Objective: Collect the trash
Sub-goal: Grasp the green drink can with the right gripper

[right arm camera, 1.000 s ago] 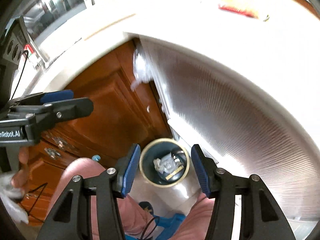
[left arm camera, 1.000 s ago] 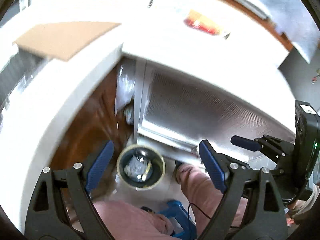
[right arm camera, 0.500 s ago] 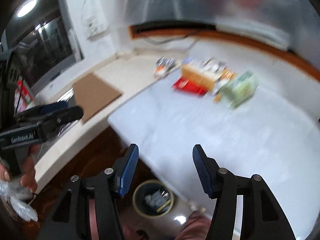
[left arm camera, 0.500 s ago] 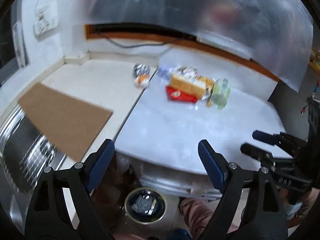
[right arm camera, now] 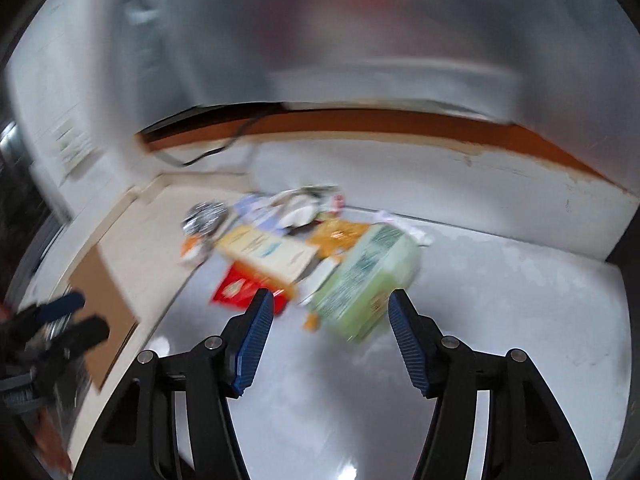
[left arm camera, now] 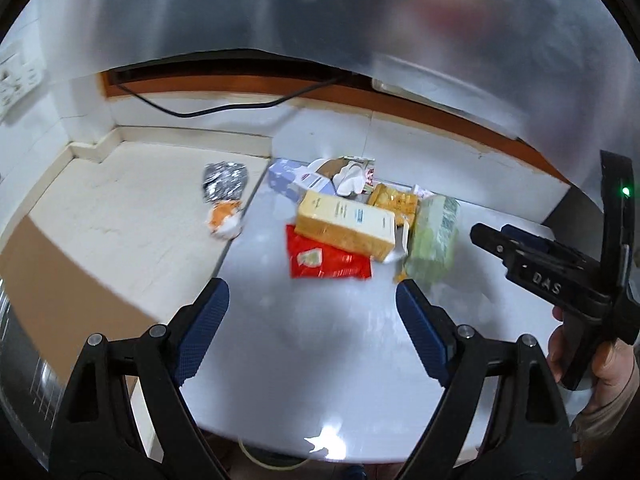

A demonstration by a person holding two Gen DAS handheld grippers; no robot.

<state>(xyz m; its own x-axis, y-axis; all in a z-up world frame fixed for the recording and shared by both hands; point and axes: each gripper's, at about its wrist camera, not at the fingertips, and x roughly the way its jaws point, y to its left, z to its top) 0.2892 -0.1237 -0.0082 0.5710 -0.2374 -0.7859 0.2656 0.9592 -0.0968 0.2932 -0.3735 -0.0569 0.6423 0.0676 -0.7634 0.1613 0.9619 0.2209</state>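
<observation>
A pile of trash lies on the white table (left arm camera: 312, 340): a yellow carton (left arm camera: 346, 225), a red wrapper (left arm camera: 326, 259), a pale green pack (left arm camera: 434, 236), an orange wrapper (left arm camera: 392, 199) and a lilac box (left arm camera: 288, 180). A silver foil bag (left arm camera: 224, 178) and an orange-white wrapper (left arm camera: 224, 219) lie on the beige counter beside it. My left gripper (left arm camera: 312, 300) is open and empty, short of the red wrapper. My right gripper (right arm camera: 331, 312) is open and empty, just short of the green pack (right arm camera: 366, 276); it also shows in the left wrist view (left arm camera: 504, 242).
A brown cardboard sheet (left arm camera: 52, 292) lies on the counter at left, by a metal sink drainer (left arm camera: 24, 392). A black cable (left arm camera: 224, 110) runs along the back wall. The rim of a bin (left arm camera: 260, 460) peeks out below the table's front edge.
Both grippers have swung up from over the floor bin to over the table and moved closer to the trash pile. Both stay open and empty.
</observation>
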